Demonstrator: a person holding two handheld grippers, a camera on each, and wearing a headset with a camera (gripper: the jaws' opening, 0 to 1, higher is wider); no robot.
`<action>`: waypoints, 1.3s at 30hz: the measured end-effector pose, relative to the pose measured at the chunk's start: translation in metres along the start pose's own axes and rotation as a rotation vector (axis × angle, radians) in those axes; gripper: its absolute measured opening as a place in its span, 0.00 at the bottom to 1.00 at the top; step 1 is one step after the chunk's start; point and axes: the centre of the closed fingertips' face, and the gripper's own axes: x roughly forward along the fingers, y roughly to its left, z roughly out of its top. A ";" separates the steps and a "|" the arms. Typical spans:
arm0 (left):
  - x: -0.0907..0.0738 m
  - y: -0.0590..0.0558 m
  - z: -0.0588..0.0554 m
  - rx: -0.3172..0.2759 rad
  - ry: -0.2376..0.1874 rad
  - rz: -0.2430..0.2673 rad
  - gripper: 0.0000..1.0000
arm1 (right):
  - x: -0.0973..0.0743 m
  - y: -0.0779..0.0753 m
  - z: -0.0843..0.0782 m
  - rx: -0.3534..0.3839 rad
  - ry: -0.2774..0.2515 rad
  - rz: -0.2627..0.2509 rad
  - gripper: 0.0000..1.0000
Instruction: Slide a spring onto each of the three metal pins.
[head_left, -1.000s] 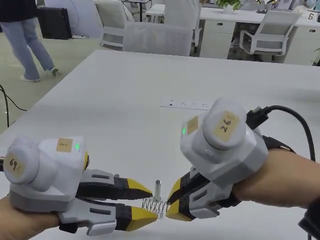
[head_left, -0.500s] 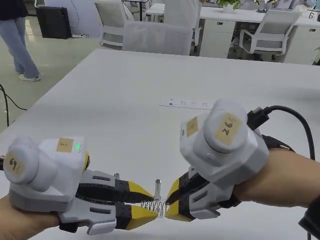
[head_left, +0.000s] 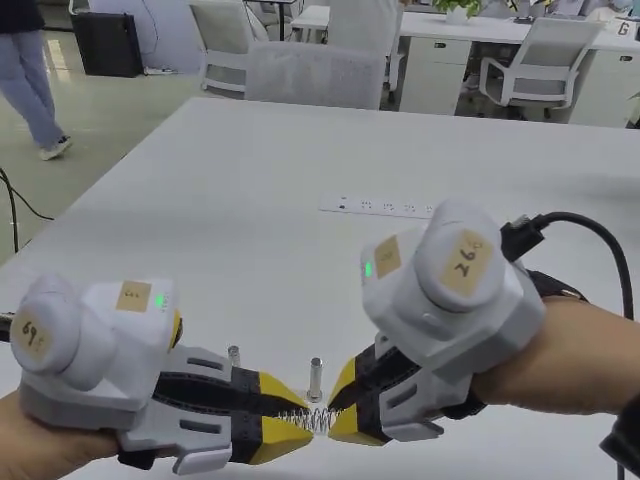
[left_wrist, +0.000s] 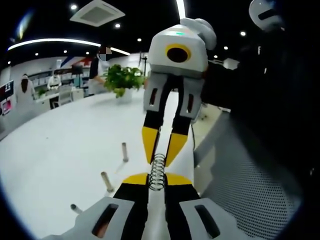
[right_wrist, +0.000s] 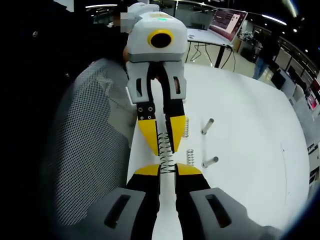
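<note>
Between left tongs (left_wrist: 156, 180) and right tongs (right_wrist: 167, 171), spring (head_left: 310, 419)

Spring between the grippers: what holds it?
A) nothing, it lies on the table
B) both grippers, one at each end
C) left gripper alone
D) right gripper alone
B: the spring spans from the left gripper to the right gripper, each shut on one end.

Up front: broad white tabletop (head_left: 300, 170), flat white power strip (head_left: 378, 209) lying mid-surface | Behind it: grey mesh-back chair (head_left: 315, 75), white swivel chair (head_left: 545, 50), white office desk (head_left: 440, 70) | Floor: pale, glossy (head_left: 110, 110) | Overhead: curved strip light (left_wrist: 50, 40), square ceiling vent (left_wrist: 97, 12)
</note>
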 end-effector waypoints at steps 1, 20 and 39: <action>0.000 0.000 0.000 0.004 -0.001 0.001 0.03 | 0.000 0.000 0.000 0.001 -0.002 0.000 0.07; -0.003 -0.005 0.008 -0.003 -0.040 -0.023 0.02 | 0.004 0.002 -0.004 0.029 -0.018 0.008 0.08; 0.000 -0.008 -0.001 0.004 -0.011 -0.031 0.03 | -0.008 0.005 0.017 0.017 -0.045 -0.004 0.08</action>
